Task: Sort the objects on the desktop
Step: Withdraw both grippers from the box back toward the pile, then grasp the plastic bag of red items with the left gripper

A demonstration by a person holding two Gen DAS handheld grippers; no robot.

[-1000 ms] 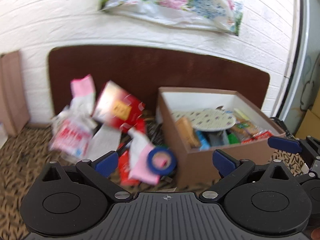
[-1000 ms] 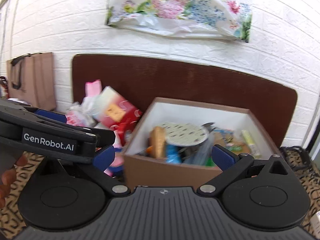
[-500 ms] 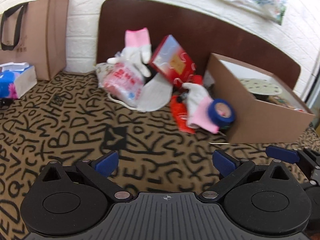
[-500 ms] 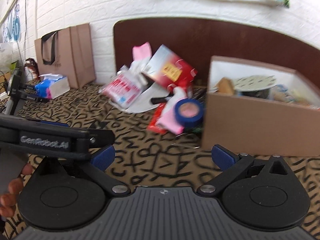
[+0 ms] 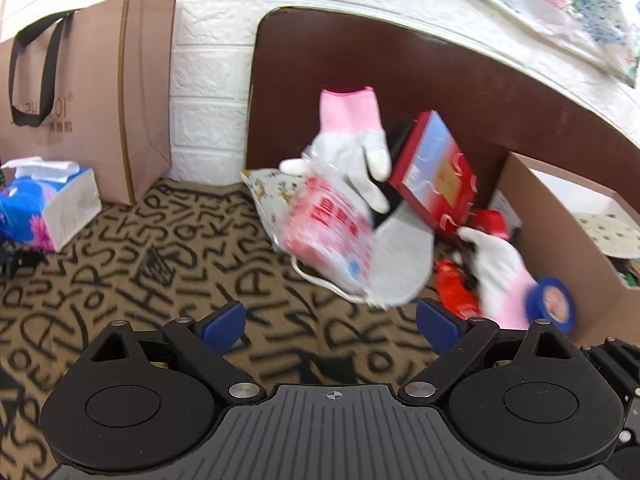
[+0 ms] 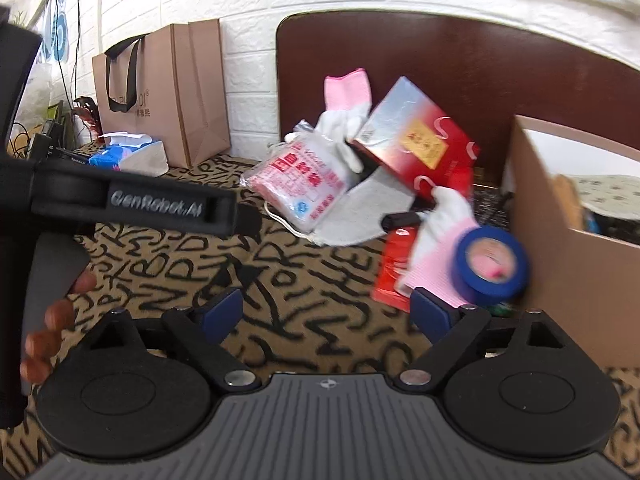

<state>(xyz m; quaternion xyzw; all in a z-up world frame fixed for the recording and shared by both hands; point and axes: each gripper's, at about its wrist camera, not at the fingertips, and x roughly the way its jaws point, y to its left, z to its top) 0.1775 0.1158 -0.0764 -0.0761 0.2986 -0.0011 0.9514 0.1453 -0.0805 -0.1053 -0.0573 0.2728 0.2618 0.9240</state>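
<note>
A pile lies on the lettered cloth against a dark brown board: a pink-cuffed white glove point(image 5: 352, 136), a red box point(image 5: 436, 176), a pink-printed packet point(image 5: 324, 232), a grey mask point(image 5: 400, 264), a second glove point(image 5: 500, 268) and a blue tape roll point(image 5: 554, 308). The roll point(image 6: 490, 264) leans on the brown cardboard box point(image 6: 568, 272). My left gripper point(image 5: 331, 322) hovers in front of the packet and mask. My right gripper point(image 6: 327, 312) is just left of the tape roll. On both, the jaws are wide and closing, with only cloth between them.
A brown paper bag point(image 5: 88, 100) stands against the white brick wall at the left, with a blue tissue pack point(image 5: 44, 204) beside it. The cardboard box holds several items. The left tool's black body point(image 6: 120, 204) and a hand point(image 6: 52, 328) fill the right view's left side.
Both views have tipped down from the wall and box to the cloth and closed in on the pile. Both pairs of fingers stand slightly narrower than before.
</note>
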